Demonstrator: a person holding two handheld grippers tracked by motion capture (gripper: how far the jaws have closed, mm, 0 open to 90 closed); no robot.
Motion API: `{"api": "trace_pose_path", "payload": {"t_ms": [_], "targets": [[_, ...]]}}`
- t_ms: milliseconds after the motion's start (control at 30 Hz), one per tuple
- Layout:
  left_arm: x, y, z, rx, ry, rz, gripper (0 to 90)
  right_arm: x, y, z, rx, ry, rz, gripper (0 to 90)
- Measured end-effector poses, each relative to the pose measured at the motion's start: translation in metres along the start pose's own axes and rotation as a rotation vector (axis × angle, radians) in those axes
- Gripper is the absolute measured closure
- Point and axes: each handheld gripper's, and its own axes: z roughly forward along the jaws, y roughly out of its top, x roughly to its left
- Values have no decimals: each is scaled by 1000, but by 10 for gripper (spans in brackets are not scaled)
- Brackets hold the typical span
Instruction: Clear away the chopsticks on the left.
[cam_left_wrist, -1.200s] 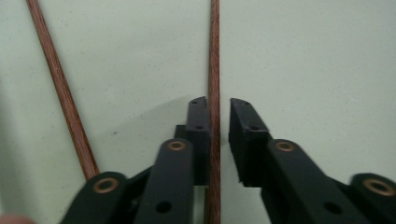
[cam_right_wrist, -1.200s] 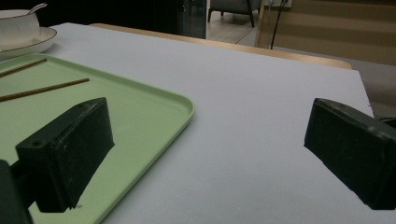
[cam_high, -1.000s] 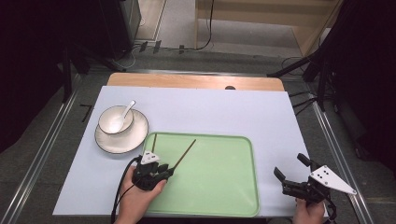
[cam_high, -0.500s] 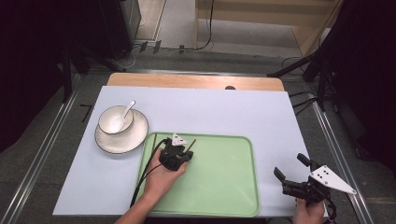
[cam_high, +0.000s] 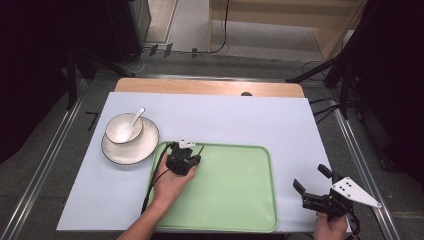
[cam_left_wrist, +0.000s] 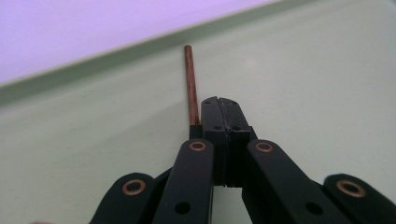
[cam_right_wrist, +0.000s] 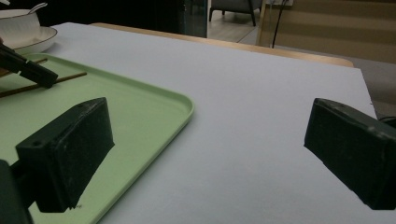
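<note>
While the left gripper (cam_high: 191, 154) sits low over the upper left part of the green tray (cam_high: 240, 210), its jaws are pressed together, and in the left gripper view a thin brown chopstick (cam_left_wrist: 190, 84) runs forward along their left side toward the tray's far rim; whether the stick is pinched between them or merely lies against them cannot be told from these views. The right gripper view shows sticks (cam_right_wrist: 44, 83) lying flat on the tray floor at the left of that frame, close to its upper left corner. The right gripper (cam_high: 314, 189) rests at the lower right of the high view, beyond the tray's edge on the pale counter (cam_high: 280, 120), jaws spread wide and holding nothing. A bowl with a spoon (cam_high: 134, 119) stands on a saucer (cam_high: 145, 147) at the left of the high view, just beside the tray's corner. Assessment: the chopstick is light, stiff and smooth, likely to roll or pivot if taken near an end. A hold around mid-length, jaws square across the shaft, appears soundest; the tray's slick floor gives little purchase for picking it up.
</note>
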Motion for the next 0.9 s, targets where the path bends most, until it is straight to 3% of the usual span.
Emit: {"api": "trace_pose_path", "payload": {"t_ms": [500,700,833,900], "targets": [[45,-3,-14,-33,113,-124,900,0,0,0,1,0,-1,11],[55,-4,-18,-41,175,-138,900,0,0,1,4,-1,-1,11],[57,-4,-18,-45,167,-133,900,0,0,1,4,0,-3,11],[59,-5,-19,-50,138,-139,900,0,0,1,2,-1,-3,11]]}}
